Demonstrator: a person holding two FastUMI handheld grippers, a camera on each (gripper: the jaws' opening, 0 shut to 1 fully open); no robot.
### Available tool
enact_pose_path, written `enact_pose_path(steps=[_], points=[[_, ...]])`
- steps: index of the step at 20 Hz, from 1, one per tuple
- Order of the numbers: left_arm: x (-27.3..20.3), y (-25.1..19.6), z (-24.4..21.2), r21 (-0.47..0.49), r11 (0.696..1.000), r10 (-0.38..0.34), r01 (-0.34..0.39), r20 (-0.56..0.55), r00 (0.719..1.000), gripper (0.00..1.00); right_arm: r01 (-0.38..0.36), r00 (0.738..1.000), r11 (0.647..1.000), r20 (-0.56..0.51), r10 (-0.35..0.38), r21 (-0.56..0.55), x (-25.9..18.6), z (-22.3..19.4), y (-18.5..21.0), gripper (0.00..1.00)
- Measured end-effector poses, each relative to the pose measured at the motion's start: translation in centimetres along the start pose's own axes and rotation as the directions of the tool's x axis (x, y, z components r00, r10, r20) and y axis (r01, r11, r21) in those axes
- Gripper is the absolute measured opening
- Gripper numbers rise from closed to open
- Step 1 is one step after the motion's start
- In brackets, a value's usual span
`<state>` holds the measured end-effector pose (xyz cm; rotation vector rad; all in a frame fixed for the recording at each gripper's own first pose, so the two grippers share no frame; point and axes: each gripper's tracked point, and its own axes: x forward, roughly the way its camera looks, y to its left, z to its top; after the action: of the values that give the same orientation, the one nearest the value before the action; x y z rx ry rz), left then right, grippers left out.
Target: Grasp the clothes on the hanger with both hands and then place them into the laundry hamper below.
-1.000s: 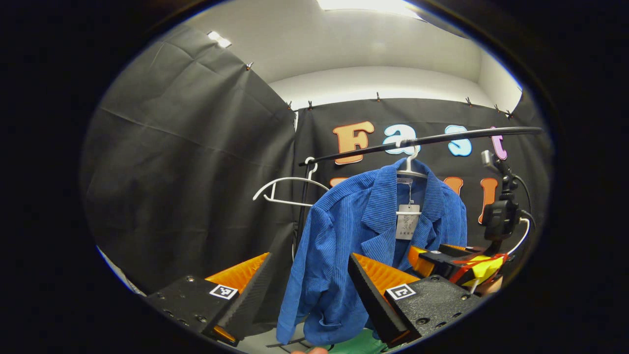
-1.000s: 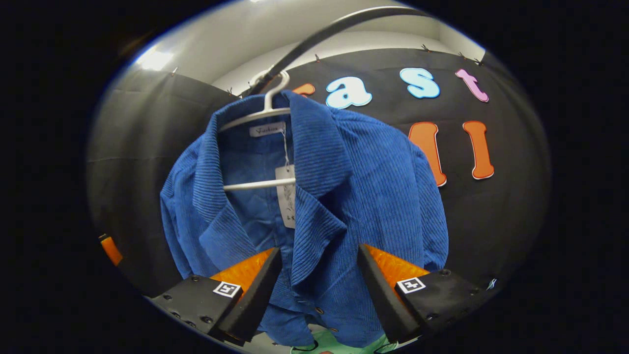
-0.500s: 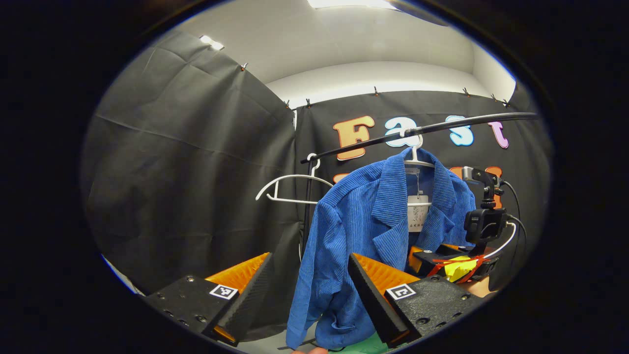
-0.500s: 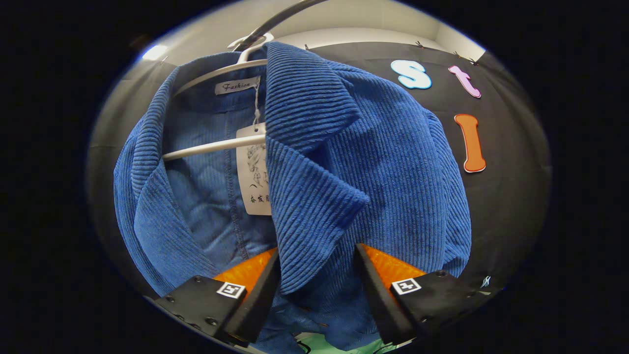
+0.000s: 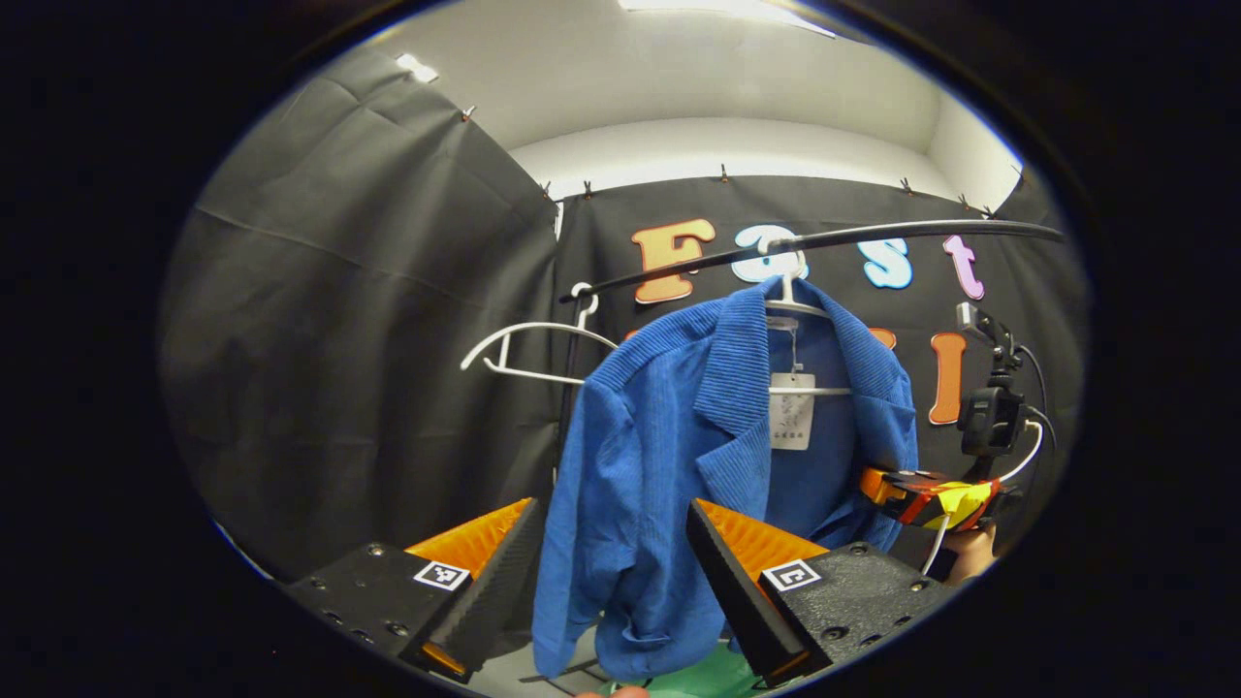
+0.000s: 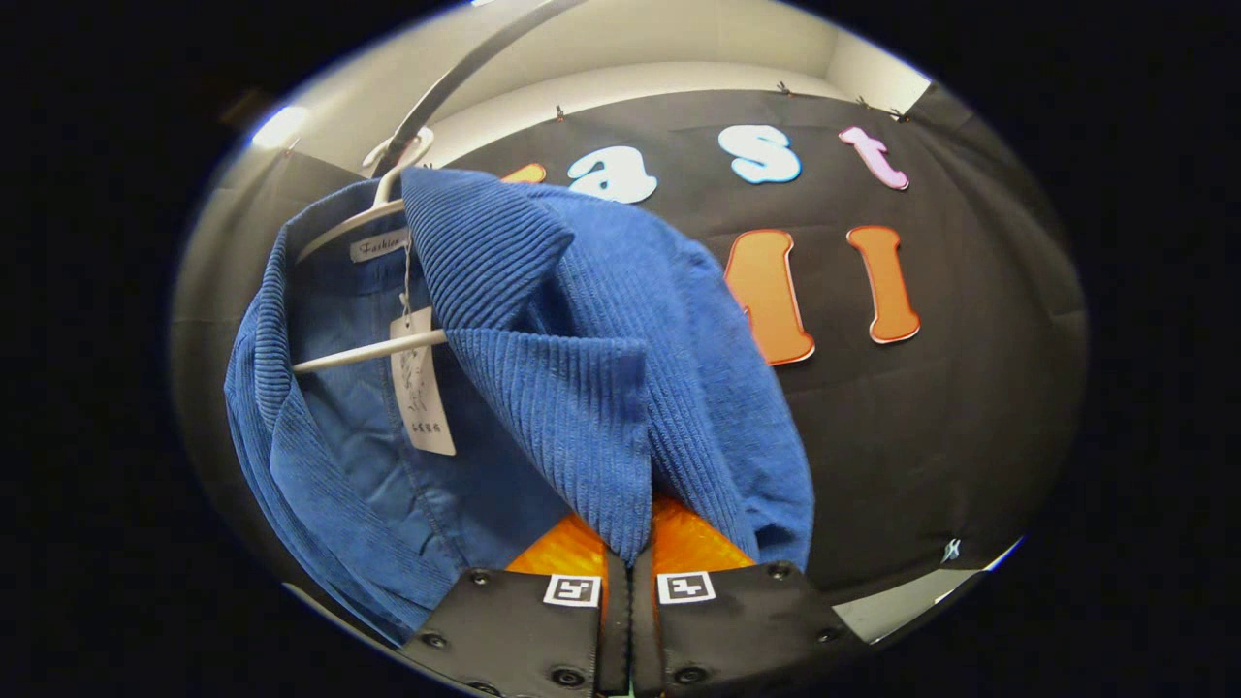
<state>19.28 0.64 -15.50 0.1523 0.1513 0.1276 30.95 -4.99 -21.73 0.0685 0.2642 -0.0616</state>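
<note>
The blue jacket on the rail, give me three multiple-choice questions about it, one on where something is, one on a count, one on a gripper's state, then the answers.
1. Where does the jacket hang?
A. on a white hanger on the black rail
B. in the hamper
C. on the floor

2. How many white hangers are on the rail?
A. one
B. two
C. four

3. What is the right gripper doing?
A. open, clear of the cloth
B. shut on the jacket's front edge
C. holding the paper tag

Answers:
1 A: the hanger under its collar hooks over the rail.
2 B: a bare hanger hangs beside the loaded one.
3 B: in the right gripper view the right gripper has its fingers together with the lapel pinched between them; the left gripper is open.
</note>
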Motion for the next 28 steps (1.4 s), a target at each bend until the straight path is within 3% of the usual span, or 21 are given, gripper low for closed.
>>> enact_pose_path(steps=[1, 5, 7, 10, 11, 12, 13, 14, 15, 17, 18, 19, 21, 23, 28], points=[[0.3, -1.0, -0.5, -0.019, 1.0, -0.024, 0.024, -0.011, 1.0, 0.95, -0.009, 1.0, 1.0, 0.012, 0.009, -0.004, -0.8, 0.7, -0.2, 0.08], [2.6, -5.2, -3.0, -0.096, 0.99, -0.114, 0.107, -0.066, 0.991, 0.92, -0.015, 0.994, 1.0, 0.108, 0.018, -0.024, -4.4, 5.3, -1.6, 0.08], [3.6, -7.0, -4.1, -0.133, 0.984, -0.134, 0.122, -0.083, 0.988, 0.96, -0.018, 0.987, 0.999, 0.16, 0.026, -0.05, -6.0, 7.4, -1.8, 0.08], [5.9, -8.3, -5.0, -0.17, 0.978, -0.139, 0.122, -0.088, 0.986, 0.98, 0.014, 0.957, 0.99, 0.29, 0.028, -0.141, -8.6, 11.2, -2.5, 0.08], [6.7, -9.1, -5.4, -0.18, 0.975, -0.146, 0.127, -0.097, 0.985, 0.95, 0.002, 0.946, 0.986, 0.319, 0.052, -0.168, -9.4, 12.1, -2.1, 0.08], [7.4, -9.8, -5.7, -0.192, 0.973, -0.152, 0.13, -0.102, 0.983, 0.98, -0.029, 0.937, 0.983, 0.338, 0.091, -0.184, -10.5, 13.1, -1.4, 0.08], [8.1, -10.4, -6.0, -0.205, 0.969, -0.16, 0.136, -0.105, 0.981, 0.92, -0.06, 0.93, 0.98, 0.346, 0.124, -0.188, -11.2, 13.7, -0.9, 0.02], [8.7, -10.9, -6.1, -0.216, 0.967, -0.163, 0.138, -0.104, 0.981, 0.95, -0.082, 0.924, 0.978, 0.352, 0.147, -0.194, -11.7, 14.3, -0.3, 0.08], [9.1, -11.1, -6.1, -0.221, 0.967, -0.154, 0.13, -0.098, 0.983, 0.92, -0.088, 0.92, 0.975, 0.36, 0.158, -0.203, -12.1, 14.8, -0.1, 0.08], [10.1, -11.0, -5.5, -0.213, 0.972, -0.12, 0.102, -0.071, 0.99, 0.95, -0.088, 0.912, 0.971, 0.374, 0.168, -0.223, -13.0, 15.9, -0.3, 0.08], [10.8, -10.7, -5.2, -0.202, 0.976, -0.097, 0.085, -0.054, 0.994, 0.95, -0.089, 0.908, 0.97, 0.381, 0.172, -0.225, -13.2, 16.3, -0.3, 0.14], [11.2, -10.5, -5.1, -0.193, 0.979, -0.079, 0.069, -0.042, 0.996, 0.95, -0.096, 0.906, 0.97, 0.384, 0.178, -0.223, -13.2, 16.5, -0.2, 0.08], [12.1, -10.1, -4.8, -0.187, 0.981, -0.053, 0.048, -0.023, 0.998, 0.92, -0.106, 0.908, 0.969, 0.376, 0.186, -0.224, -13.2, 16.1, -0.1, 0.08], [12.5, -10.3, -4.3, -0.171, 0.984, -0.06, 0.056, -0.015, 0.998, 0.94, -0.113, 0.91, 0.969, 0.369, 0.19, -0.222, -12.9, 16.0, -0.2, 0.08], [11.5, -9.1, -2.2, -0.065, 0.995, -0.078, 0.082, 0.055, 0.995, 0.52, -0.119, 0.912, 0.97, 0.362, 0.192, -0.213, -13.0, 15.8, -0.5, 0.08]])
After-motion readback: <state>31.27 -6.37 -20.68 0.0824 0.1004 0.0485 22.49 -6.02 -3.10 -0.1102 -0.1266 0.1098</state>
